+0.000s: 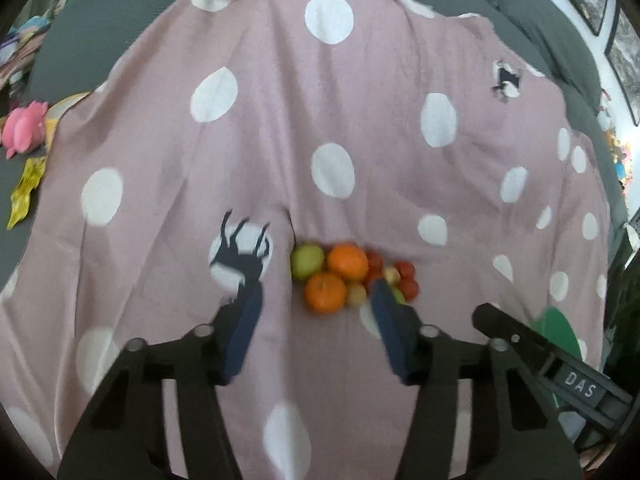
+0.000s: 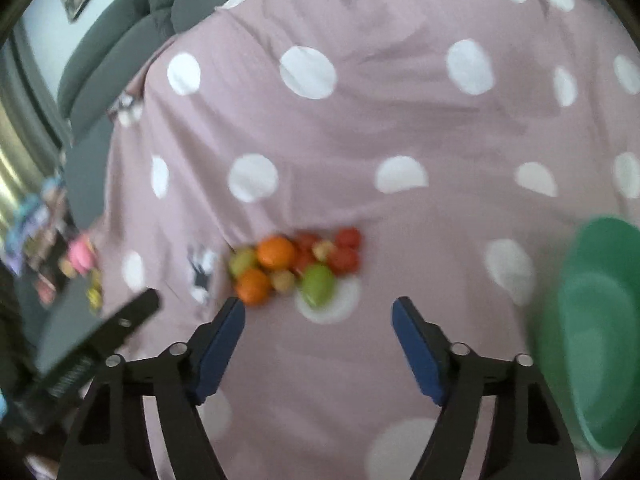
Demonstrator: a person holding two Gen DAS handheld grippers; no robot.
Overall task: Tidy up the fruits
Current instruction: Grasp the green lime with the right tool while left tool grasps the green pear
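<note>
While both views were blurred, we could make out a heap of fruit (image 1: 352,274) lying in a fold of a pink cloth (image 1: 280,140) with white dots. From the left wrist view the heap sat at about 12 o'clock, just beyond the fingertips. We noted two oranges (image 1: 347,261) touching each other, a green apple (image 1: 306,260) at their 9 o'clock side, and small red fruits (image 1: 406,280) at their 3 o'clock side. The left gripper (image 1: 316,294) had its fingers spread wide and held nothing; its right fingertip (image 1: 382,292) overlapped the edge of the heap in the picture, but we could not tell whether it touched. The right gripper (image 2: 318,312) was likewise spread and empty, near the heap. A green bowl (image 2: 596,332) stood at 3 o'clock in the right wrist view, well apart from the fruit.
</note>
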